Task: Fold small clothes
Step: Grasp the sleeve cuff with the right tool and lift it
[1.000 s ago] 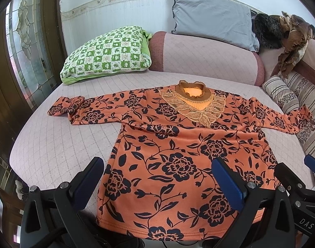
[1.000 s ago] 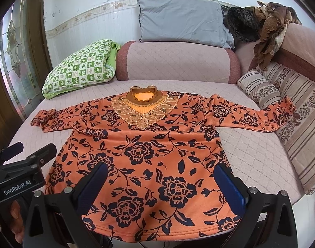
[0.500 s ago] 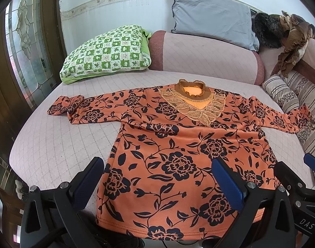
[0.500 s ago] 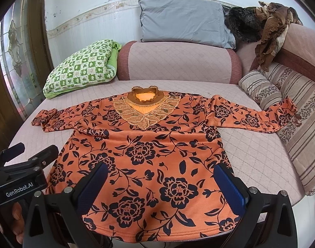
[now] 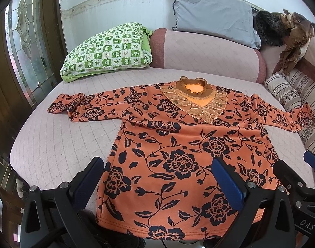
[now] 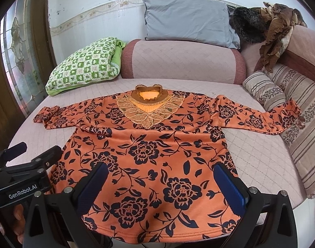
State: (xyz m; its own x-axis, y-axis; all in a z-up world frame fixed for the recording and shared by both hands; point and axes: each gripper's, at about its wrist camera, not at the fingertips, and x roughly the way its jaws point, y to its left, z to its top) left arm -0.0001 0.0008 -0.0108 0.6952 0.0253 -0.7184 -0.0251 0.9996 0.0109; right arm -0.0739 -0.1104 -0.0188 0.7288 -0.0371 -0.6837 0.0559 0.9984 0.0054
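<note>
Left wrist view shows the left gripper (image 5: 157, 179) spread wide, holding nothing, above the hem of an orange long-sleeved top with black flower print and a lace collar (image 5: 178, 144). This top lies flat, front up, on the pink quilted sofa seat (image 5: 54, 140), both sleeves stretched out to the sides. The right gripper (image 6: 161, 183) is also released, its blue pads (image 6: 229, 188) over the lower part of the top. A green checked pillow (image 6: 85, 68) and a grey cushion (image 6: 188, 20) rest behind.
</note>
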